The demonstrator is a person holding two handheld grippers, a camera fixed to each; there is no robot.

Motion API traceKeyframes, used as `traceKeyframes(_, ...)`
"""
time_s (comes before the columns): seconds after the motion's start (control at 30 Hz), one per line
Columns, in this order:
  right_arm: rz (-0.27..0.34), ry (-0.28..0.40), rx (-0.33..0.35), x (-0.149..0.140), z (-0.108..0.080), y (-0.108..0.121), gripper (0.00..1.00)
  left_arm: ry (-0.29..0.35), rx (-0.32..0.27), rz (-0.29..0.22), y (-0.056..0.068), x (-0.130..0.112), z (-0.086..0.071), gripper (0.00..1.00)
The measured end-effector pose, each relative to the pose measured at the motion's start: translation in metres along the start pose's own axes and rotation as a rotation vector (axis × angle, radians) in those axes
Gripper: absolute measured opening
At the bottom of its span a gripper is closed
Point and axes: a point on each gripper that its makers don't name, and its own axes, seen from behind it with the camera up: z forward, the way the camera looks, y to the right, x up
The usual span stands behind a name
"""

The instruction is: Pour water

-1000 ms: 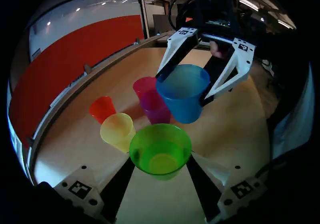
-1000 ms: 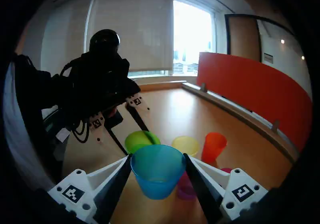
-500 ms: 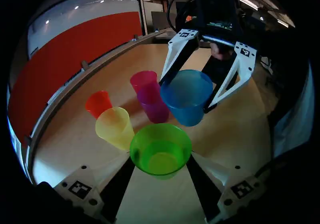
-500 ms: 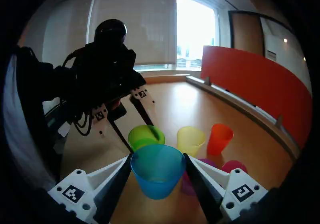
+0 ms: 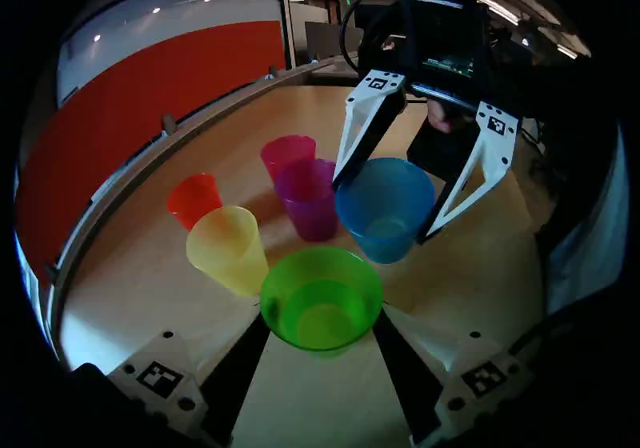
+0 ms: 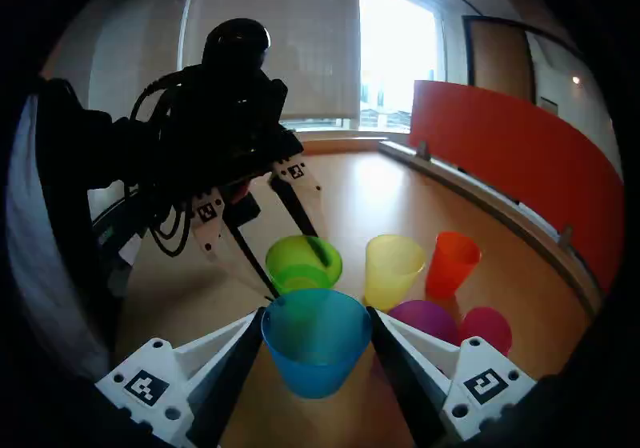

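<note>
Pale wooden table (image 5: 480,280) running beside a long orange partition (image 5: 160,88), with a bright window (image 6: 392,48) at the far end. Grouped close together on the tabletop, all upright and mouth up: yellow cup (image 5: 228,248), orange cup (image 5: 194,200) just behind it, purple cup (image 5: 308,204), pink cup (image 5: 286,154) touching the purple one from behind.

Left gripper (image 5: 320,318) clamped around a green cup (image 5: 320,292), one finger pressing each side just under the rim. Right gripper (image 6: 316,320) clamped the same way around a blue cup (image 6: 314,360), held roughly upright, near the green cup and just beside the purple one, touching neither. Pale patch at the bottom of both held cups; cannot tell whether water.

Behind the left gripper in the right gripper view, a person (image 6: 232,88) in dark clothing. On the right gripper's handle, a hand (image 5: 440,116).
</note>
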Motion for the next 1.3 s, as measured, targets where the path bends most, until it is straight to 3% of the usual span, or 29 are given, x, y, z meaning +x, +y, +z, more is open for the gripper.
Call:
traceKeyframes(0.5,-0.009,-0.027,0.005,-0.014,0.005,-0.002,0.93,-0.012,-0.001,-0.006,0.002,-0.011,0.006,0.84)
traceKeyframes(1.3,-0.009,-0.060,0.010,-0.028,0.012,-0.005,0.93,0.014,0.003,-0.032,0.000,-0.013,0.000,0.89)
